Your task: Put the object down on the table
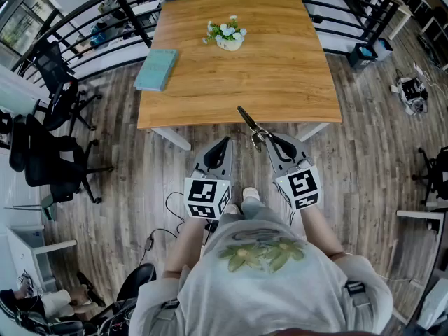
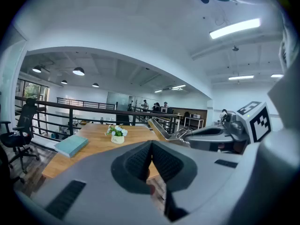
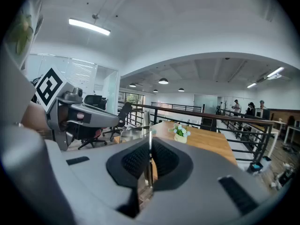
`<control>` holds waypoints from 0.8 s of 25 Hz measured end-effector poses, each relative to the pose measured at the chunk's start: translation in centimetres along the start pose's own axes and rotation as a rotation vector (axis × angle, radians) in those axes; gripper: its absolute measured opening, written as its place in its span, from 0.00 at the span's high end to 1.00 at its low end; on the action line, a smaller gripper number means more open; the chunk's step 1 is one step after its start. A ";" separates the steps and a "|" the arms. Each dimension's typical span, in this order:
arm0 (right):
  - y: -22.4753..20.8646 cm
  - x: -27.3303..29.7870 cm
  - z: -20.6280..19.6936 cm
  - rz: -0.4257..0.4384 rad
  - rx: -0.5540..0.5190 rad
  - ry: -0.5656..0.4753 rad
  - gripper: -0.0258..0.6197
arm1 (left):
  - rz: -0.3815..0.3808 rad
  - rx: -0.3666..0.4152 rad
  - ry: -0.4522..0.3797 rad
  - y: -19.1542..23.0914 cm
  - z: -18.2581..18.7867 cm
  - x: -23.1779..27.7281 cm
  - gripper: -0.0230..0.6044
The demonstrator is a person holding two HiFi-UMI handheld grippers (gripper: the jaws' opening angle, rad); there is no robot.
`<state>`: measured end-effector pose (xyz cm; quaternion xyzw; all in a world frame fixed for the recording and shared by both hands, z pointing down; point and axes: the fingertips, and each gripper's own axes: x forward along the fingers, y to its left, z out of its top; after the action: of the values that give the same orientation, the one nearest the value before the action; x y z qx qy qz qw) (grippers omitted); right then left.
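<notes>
Right gripper [image 3: 150,146] fills our view up close, jaws clamped tight on a thin metal utensil [image 1: 247,120]. We hold it in the air, not yet on the table [image 1: 280,75], its dark tip pointing over the near edge. Left gripper [image 1: 224,144] hangs just beside, jaws pressed together on nothing. Further out on the table we spot a teal book [image 1: 157,68] and a little flower pot [image 1: 229,37]
</notes>
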<state>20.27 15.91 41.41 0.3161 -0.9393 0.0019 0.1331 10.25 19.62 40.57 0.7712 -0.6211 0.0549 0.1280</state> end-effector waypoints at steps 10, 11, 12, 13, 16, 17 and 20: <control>-2.3 1.6 0.1 0.003 -0.025 -0.006 0.94 | 0.018 0.015 -0.012 0.6 1.1 2.5 0.94; -2.7 1.8 0.1 0.005 -0.027 -0.008 0.94 | 0.024 0.016 -0.018 0.7 1.2 2.8 0.94; -3.0 2.1 0.2 0.008 -0.029 -0.012 0.94 | 0.032 0.017 -0.023 0.8 1.4 3.1 0.94; -3.3 2.3 0.3 0.013 -0.032 -0.017 0.94 | 0.041 0.017 -0.029 0.9 1.5 3.3 0.94; -3.9 2.9 0.2 0.034 -0.042 -0.019 0.94 | 0.073 0.007 -0.040 1.3 1.5 3.8 0.94; -4.1 3.1 -0.1 0.041 -0.047 -0.015 0.94 | 0.086 0.001 -0.041 1.5 1.4 3.9 0.94; -4.7 3.9 -0.3 0.054 -0.059 -0.006 0.94 | 0.119 -0.007 -0.035 2.2 1.1 4.4 0.94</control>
<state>20.16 9.82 42.30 0.2865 -0.9476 -0.0230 0.1395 8.96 14.78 40.88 0.7333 -0.6683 0.0469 0.1162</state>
